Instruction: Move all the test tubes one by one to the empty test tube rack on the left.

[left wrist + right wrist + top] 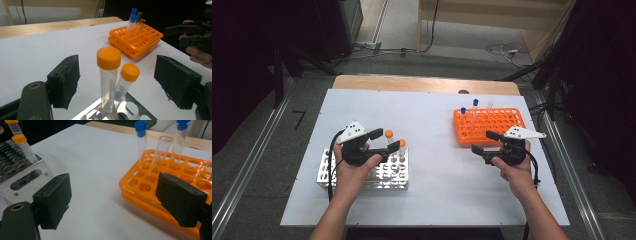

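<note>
Two open grippers held over two tube racks on a white table.

Lower left of the high view, the left gripper point(386, 140) spreads wide around two orange-capped tubes point(109, 75) standing in the metal rack point(362, 172), touching neither. At right, the right gripper point(485, 142) gapes just before the orange rack point(489, 125), farther back, which holds blue-capped tubes point(141, 137) and an uncapped one.
</note>
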Motion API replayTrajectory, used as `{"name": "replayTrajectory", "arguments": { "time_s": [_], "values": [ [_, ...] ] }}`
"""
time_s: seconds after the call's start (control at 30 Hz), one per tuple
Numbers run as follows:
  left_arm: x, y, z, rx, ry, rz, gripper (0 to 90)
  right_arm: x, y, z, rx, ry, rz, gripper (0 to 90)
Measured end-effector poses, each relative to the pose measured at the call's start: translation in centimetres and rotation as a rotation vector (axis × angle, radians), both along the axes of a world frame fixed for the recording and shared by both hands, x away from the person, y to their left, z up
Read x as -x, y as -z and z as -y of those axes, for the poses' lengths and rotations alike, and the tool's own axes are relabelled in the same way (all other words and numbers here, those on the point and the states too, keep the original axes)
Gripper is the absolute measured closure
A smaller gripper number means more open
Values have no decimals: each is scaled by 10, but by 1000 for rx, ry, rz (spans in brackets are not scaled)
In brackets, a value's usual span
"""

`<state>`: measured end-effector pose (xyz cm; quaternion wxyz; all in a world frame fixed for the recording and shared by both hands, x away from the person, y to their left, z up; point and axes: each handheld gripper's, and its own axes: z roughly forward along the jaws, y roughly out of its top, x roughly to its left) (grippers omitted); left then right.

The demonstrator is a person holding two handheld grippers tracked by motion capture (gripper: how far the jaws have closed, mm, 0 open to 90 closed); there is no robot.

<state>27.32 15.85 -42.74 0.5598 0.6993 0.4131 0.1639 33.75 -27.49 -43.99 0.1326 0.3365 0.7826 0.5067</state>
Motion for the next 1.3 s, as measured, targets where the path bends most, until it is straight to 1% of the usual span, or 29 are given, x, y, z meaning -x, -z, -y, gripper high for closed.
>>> {"name": "replayTrajectory", "arguments": {
  "time_s": [0.03,0.07,0.13,0.2,0.27,0.33,0.37,0.4,0.5,0.63,0.73,0.8,0.83,0.9,0.93,1.0,1.03,1.1,1.2,1.23,1.3],
  "values": [
    [1,-1,-1,2,-2,6,210,-1,0,1,-1,6,3,124],
    [2,-2,-1,4,0,17,234,-1,-1,2,-4,9,-1,124],
    [2,-3,-1,-3,6,28,359,-3,-1,4,-3,16,3,127],
    [1,-3,3,-43,1,33,463,-4,-2,6,-8,21,2,128],
    [-1,-2,7,-61,-2,30,490,-5,-2,7,-14,28,-3,128],
    [-1,-1,10,-72,-2,21,610,-6,-2,7,-15,29,-3,128],
    [-2,0,10,-75,12,18,666,-6,-2,7,-15,31,-5,128],
    [-2,0,11,-77,19,17,691,-6,-2,8,-12,33,-6,128],
    [-1,0,12,-82,23,20,695,-7,-2,8,-12,36,-2,128],
    [0,0,10,-88,27,13,695,-9,-1,9,-11,41,-5,128],
    [2,-1,8,-108,4,12,694,-10,-1,11,-10,54,-6,128],
    [2,-1,7,-115,-1,16,695,-11,-1,14,-12,69,-5,133],
    [2,-1,8,-121,0,17,696,-12,-1,15,-14,75,-9,134],
    [3,-1,11,-148,-1,25,697,-12,0,17,-16,84,-12,135],
    [3,0,13,-162,1,20,697,-13,0,17,-16,84,-12,134],
    [2,2,14,-166,22,4,691,-13,1,17,-14,85,-15,134],
    [2,3,15,-156,22,2,664,-13,1,17,-14,85,-14,134],
    [2,3,14,-146,4,5,552,-13,0,17,-15,86,-9,134],
    [3,-1,8,-83,2,15,424,-15,-1,20,-16,100,-7,138],
    [4,-2,6,-68,2,18,377,-16,-1,21,-20,108,-5,150],
    [5,-3,3,-37,16,26,292,-20,-2,22,-29,124,-3,179]
  ]
}}
